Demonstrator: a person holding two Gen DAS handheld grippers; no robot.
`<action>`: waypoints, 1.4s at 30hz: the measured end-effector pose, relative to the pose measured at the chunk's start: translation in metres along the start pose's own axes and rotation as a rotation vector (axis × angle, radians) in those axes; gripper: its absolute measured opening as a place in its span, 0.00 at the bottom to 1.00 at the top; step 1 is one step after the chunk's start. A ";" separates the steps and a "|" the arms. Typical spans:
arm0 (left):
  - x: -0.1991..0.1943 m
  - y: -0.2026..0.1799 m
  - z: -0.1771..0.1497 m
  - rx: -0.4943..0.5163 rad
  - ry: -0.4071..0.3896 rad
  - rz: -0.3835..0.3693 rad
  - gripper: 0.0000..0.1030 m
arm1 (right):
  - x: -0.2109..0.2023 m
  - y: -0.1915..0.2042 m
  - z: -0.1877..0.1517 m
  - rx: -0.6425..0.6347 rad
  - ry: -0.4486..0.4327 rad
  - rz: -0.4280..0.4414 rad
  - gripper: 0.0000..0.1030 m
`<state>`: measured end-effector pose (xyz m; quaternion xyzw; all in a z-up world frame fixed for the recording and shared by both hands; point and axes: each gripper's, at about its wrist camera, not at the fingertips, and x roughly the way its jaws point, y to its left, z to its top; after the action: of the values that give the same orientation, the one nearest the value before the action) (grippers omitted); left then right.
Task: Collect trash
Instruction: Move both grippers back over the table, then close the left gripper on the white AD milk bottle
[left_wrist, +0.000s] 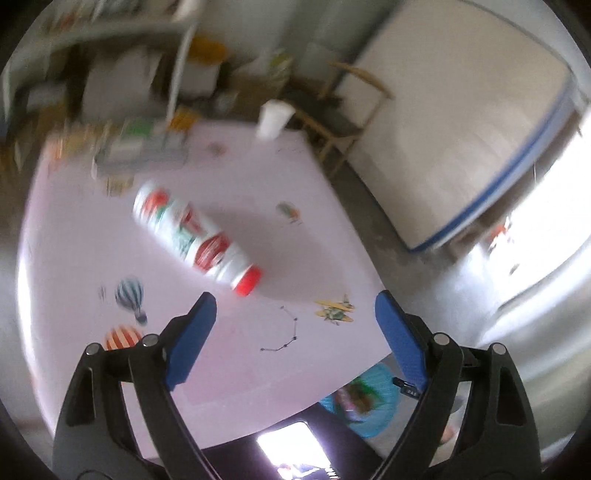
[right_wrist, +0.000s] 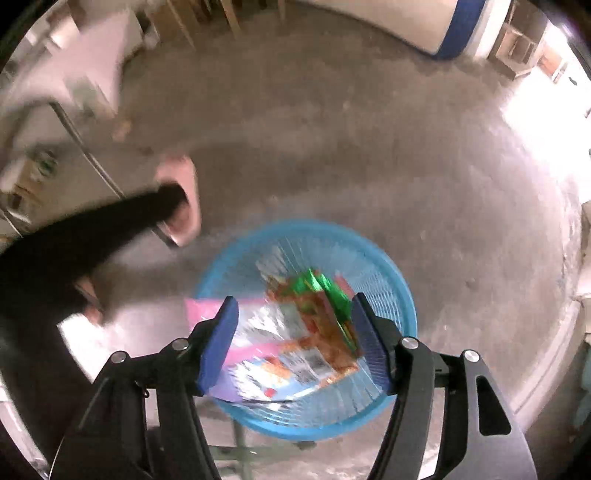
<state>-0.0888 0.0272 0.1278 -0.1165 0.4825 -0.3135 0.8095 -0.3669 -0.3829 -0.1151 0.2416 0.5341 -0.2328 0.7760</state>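
A white bottle (left_wrist: 195, 236) with red and green labels and a red cap lies on its side on the pink table (left_wrist: 258, 184). My left gripper (left_wrist: 295, 295) hovers open just short of the cap, with nothing between its blue pads. My right gripper (right_wrist: 294, 297) points down over a blue mesh basket (right_wrist: 388, 266) on the floor and stands open. Shiny snack wrappers (right_wrist: 295, 339) in pink, orange and green lie in the basket below its jaws; a pink packet (right_wrist: 199, 310) sticks out over the rim. Blur hides whether any wrapper touches the pads. The basket (left_wrist: 384, 384) also shows beyond the table's near edge.
A white cup (left_wrist: 273, 118) stands at the table's far edge, and boxes (left_wrist: 140, 147) crowd its far left. A wooden chair (left_wrist: 343, 110) and a white panel with a blue edge (left_wrist: 461, 129) stand behind. A black sleeve (right_wrist: 92, 236) and a hand (right_wrist: 181, 199) reach left of the basket.
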 end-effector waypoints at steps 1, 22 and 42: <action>0.011 0.019 0.003 -0.074 0.024 -0.018 0.82 | -0.011 0.006 0.010 0.001 -0.029 0.019 0.61; 0.151 0.144 0.072 -0.403 0.043 0.078 0.67 | -0.156 0.301 0.154 -0.738 -0.435 0.287 0.79; 0.068 0.231 0.028 -0.438 0.051 -0.046 0.60 | -0.074 0.653 0.178 -1.689 -0.357 0.462 0.92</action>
<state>0.0494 0.1615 -0.0198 -0.2927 0.5567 -0.2225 0.7449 0.1411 0.0193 0.0924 -0.3490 0.3366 0.3662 0.7942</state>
